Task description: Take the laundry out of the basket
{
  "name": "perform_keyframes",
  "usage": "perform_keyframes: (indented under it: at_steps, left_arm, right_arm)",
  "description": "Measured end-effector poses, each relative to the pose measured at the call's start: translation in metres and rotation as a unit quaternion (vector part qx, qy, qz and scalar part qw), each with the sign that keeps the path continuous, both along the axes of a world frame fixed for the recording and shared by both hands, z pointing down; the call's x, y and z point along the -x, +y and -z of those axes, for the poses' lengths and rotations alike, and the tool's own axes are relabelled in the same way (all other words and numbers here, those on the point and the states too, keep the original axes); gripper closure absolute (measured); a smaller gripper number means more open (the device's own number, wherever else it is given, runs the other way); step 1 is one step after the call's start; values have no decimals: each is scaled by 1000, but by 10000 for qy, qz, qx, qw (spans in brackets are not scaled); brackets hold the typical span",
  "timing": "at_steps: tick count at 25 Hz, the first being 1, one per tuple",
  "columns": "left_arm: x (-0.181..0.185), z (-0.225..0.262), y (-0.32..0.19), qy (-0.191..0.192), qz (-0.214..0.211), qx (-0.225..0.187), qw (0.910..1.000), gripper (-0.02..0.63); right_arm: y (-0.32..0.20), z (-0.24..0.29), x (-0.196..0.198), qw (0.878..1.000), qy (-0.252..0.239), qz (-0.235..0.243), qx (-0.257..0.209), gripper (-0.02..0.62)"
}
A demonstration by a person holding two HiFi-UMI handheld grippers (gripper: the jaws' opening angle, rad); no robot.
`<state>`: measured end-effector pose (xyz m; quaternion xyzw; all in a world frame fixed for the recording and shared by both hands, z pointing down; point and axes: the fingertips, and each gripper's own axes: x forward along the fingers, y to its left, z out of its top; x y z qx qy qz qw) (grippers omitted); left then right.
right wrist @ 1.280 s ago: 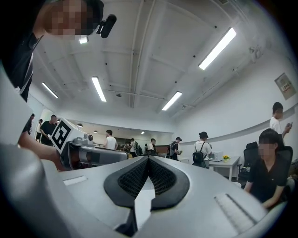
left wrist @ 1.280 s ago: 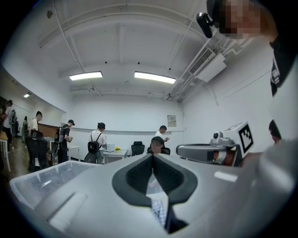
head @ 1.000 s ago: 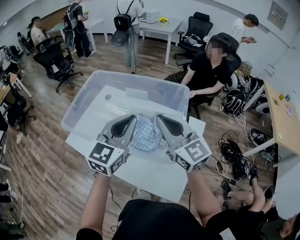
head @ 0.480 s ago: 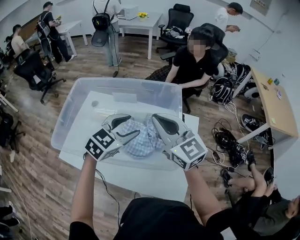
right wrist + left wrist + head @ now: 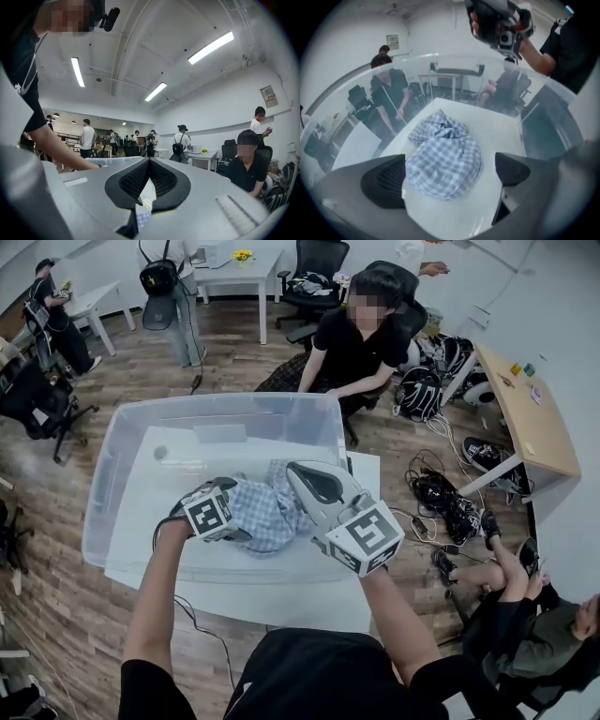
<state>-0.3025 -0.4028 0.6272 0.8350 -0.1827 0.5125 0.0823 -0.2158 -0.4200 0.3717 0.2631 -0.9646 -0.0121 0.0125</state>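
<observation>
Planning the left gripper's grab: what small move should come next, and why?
Probably sink the left gripper slightly and close. Its jaws have just been opening and stand wide, the cloth between them in the bin, not yet gripped.

We find the basket (image 5: 117, 465) on the bench (image 5: 281, 596), with the laundry (image 5: 262, 517) lying in its near right part. The left gripper (image 5: 450, 166) reaches inside; its jaws have just been opening, the laundry between them. The right gripper (image 5: 305, 479) is just right of the laundry. A seated person (image 5: 352, 343) is behind the basket.

Blue-white checked laundry (image 5: 443, 159), clear basket (image 5: 225, 400)
</observation>
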Motion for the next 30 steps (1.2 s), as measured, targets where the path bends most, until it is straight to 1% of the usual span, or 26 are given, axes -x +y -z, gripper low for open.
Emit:
perform_keyframes:
  at_steps: [1,3,6,7,10,13,16,20,22,23,24,26,28,30]
  left_arm:
    - [3,-14,-2,-203,-145,39,9997,23]
    - [10,-37,-10,-608,-339,-17,9976,23]
    - [24,-63,-19,-973,-456,-98,9942,23]
    - [27,-71,-21,-1105,-557,-181,9921,23]
    - [30,-94,-23,-1545,-992,-427,9821,21]
    - [29,-108,-27,-1764,-1256,-495,9750,21]
    - [31,-121,-26,-1900,-1437,-428,9703,23]
    - [32,-136,-18,-2036,-1572,-343,9657,25]
    - [31,-140,-18,-2118,-1551,-336,9643,36]
    - [31,-142,-19,-2176,-1499,-333,9639,60]
    - [31,-142,-21,-2254,-1434,-330,9631,110]
    - [32,-139,-24,-2431,-1330,-306,9603,271]
    - [33,-134,-25,-2510,-1218,-253,9600,368]
    - [32,-132,-25,-2474,-1056,-181,9630,419]
  right_arm:
    - [-2,-1,0,10000,11,-17,8,595]
    - [-4,-3,2,10000,42,-22,31,595]
    - [-4,-5,9,10000,65,-23,63,595]
    - [-5,-6,10,9999,74,-39,61,595]
    - [-10,-8,6,9999,112,-99,82,595]
    - [-16,-8,3,9997,120,-189,83,595]
    - [-19,-8,3,9995,129,-257,90,595]
    - [-20,-9,4,9995,144,-267,96,595]
    - [-21,-9,4,9995,149,-265,73,595]
    - [-21,-9,3,9995,150,-272,68,595]
    - [-20,-9,2,9994,157,-287,73,595]
    - [-19,-10,0,9993,165,-324,90,595]
    - [-19,-10,-3,9992,159,-350,100,596]
    - [-20,-8,-6,9992,141,-361,93,595]
